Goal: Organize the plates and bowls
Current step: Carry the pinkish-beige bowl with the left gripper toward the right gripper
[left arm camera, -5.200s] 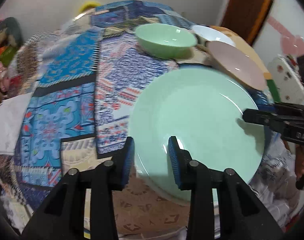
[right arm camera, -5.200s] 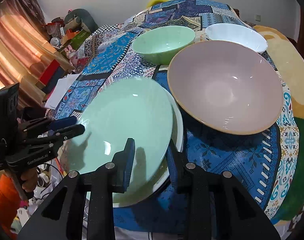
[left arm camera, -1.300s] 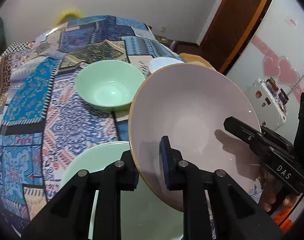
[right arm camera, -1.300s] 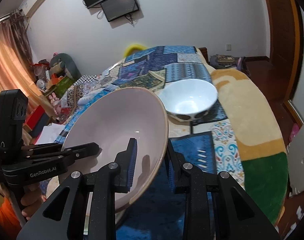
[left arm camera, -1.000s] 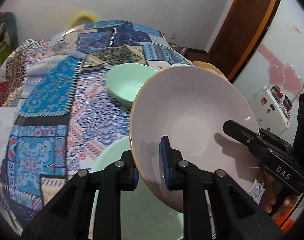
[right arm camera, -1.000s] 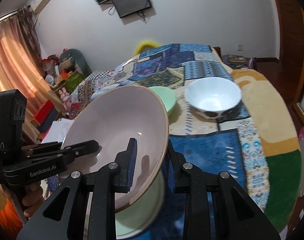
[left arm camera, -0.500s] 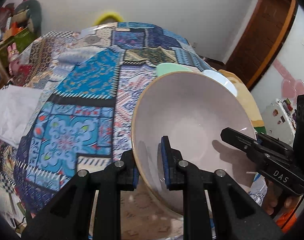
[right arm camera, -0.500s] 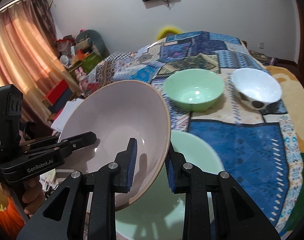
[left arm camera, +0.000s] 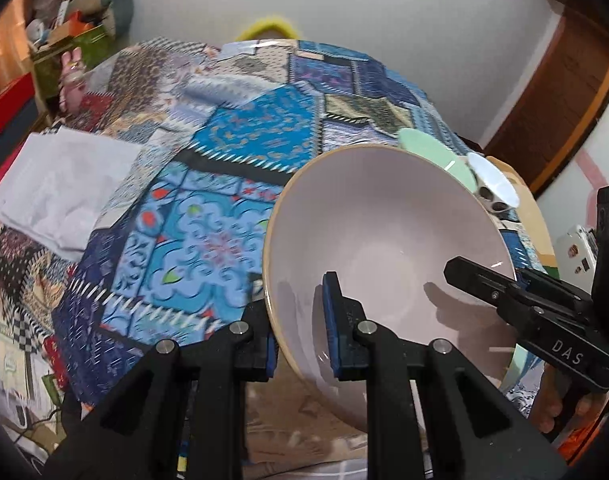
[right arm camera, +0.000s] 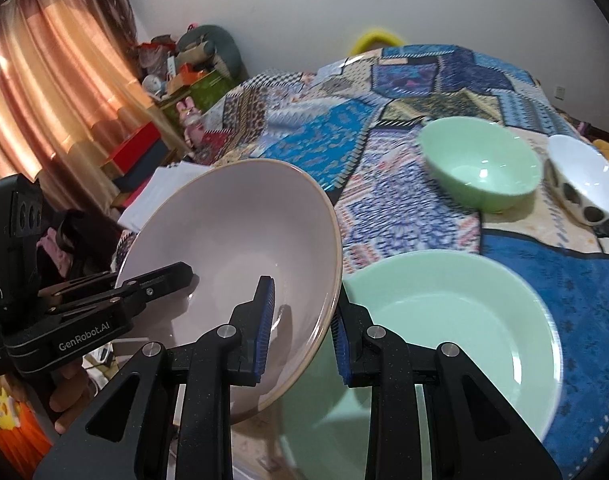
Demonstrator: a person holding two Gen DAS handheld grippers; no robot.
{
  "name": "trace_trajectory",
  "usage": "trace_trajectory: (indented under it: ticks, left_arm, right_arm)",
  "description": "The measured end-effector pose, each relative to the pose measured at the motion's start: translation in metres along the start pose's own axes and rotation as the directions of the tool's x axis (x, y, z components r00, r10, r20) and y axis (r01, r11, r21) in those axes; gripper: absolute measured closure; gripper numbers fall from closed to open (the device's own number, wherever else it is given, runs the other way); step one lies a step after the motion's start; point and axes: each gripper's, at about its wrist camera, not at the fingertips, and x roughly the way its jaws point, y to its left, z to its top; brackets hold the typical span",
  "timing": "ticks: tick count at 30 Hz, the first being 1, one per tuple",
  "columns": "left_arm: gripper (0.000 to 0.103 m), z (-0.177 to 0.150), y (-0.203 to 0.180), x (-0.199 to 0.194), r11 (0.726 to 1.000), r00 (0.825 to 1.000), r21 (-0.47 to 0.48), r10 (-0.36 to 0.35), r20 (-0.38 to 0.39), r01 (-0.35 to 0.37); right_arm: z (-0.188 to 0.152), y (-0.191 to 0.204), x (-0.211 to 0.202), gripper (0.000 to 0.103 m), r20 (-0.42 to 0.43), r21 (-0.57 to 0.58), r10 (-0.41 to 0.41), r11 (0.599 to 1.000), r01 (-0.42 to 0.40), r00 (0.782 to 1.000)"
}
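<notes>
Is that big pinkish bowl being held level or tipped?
Tipped. The pink bowl leans with its rim clamped by both the left gripper and right gripper.

Three bowls: one pink bowl (right arm camera: 232, 240), one green bowl (right arm camera: 480, 164), one white spotted bowl (right arm camera: 584, 178). One green plate (right arm camera: 444, 332). Two hand-held grippers: left hand-held gripper (left arm camera: 300, 320), right hand-held gripper (right arm camera: 302, 330). One patchwork cloth (right arm camera: 384, 120).

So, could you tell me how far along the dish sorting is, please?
Done: the green plate lies flat on the table. In hand: both grippers, left and right, clamp the pink bowl aloft. Left: the green bowl and white bowl sit unstacked.
</notes>
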Motion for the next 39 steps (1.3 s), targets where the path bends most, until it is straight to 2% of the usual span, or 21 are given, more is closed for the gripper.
trace_trajectory:
  ticks: [9, 21, 32, 39]
  left_arm:
    - [0.084, -0.016, 0.039, 0.01, 0.997, 0.999, -0.067, 0.023, -0.035, -0.025]
    - [0.084, -0.034, 0.066, 0.026, 0.991, 0.995, -0.126, 0.033, -0.089, -0.045]
    - [0.084, -0.043, 0.062, 0.025, 0.992, 0.995, -0.094, 0.073, -0.062, -0.079]
    - [0.084, -0.04, 0.06, 0.019, 0.993, 0.994, -0.084, 0.07, -0.083, -0.077]
  right_arm:
    - [-0.002, 0.022, 0.031, 0.079, -0.074, -0.05, 0.005, 0.999, -0.009, 0.997]
    - [-0.011, 0.039, 0.063, 0.079, -0.165, -0.123, -0.02, 0.992, 0.0, 0.986]
    - [-0.013, 0.042, 0.067, 0.076, -0.185, -0.144, -0.03, 0.99, 0.003, 0.982]
    - [-0.011, 0.037, 0.054, 0.076, -0.161, -0.14, -0.029, 0.99, 0.007, 0.987]
